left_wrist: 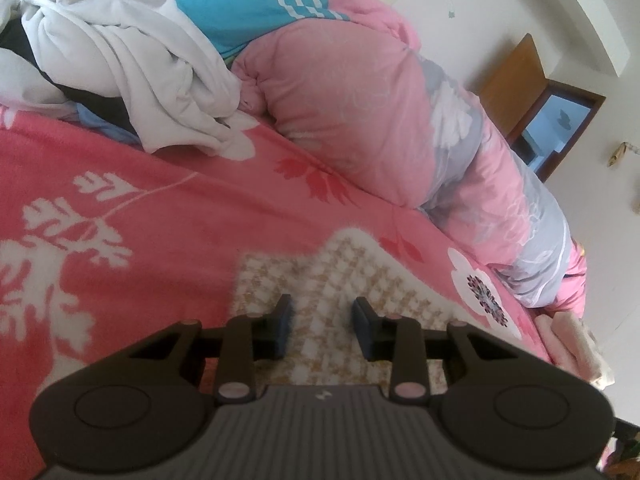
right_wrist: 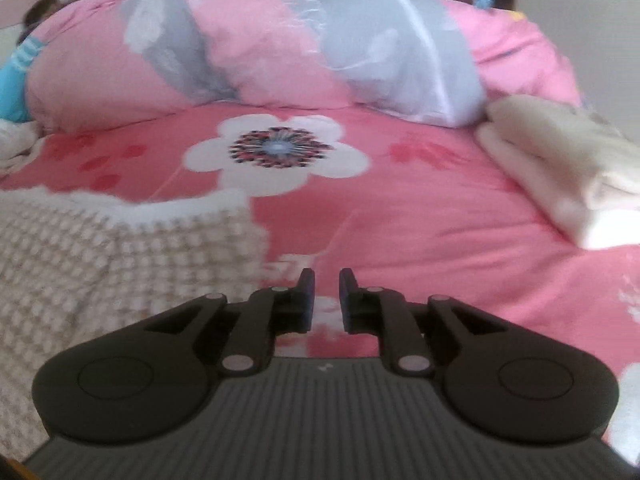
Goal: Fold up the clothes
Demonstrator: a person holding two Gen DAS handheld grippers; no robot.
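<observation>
My left gripper (left_wrist: 321, 324) hangs low over the checked beige garment (left_wrist: 340, 280), its jaws standing partly apart with the knitted cloth showing in the gap; I cannot see the pads pressing on any fold, so I judge it spread and not yet pinching. My right gripper (right_wrist: 327, 298) has its jaws drawn close, a narrow slit between them, and only the pink floral blanket (right_wrist: 400, 208) shows through that slit: nothing is caught. The garment's white-trimmed corner (right_wrist: 180, 208) sits at about ten o'clock from those fingertips, just beside them, so I would have to shift left to reach its edge.

Further out in the left view, at eleven o'clock, a heap of crumpled white clothes (left_wrist: 132, 68) waits, probably the pile not yet done. At one o'clock the rolled pink quilt (left_wrist: 360, 112) lies along the bed's far side, out of the working space. In the right view, at two o'clock, a folded cream stack (right_wrist: 560, 168) rests on the blanket, likely finished pieces set aside.
</observation>
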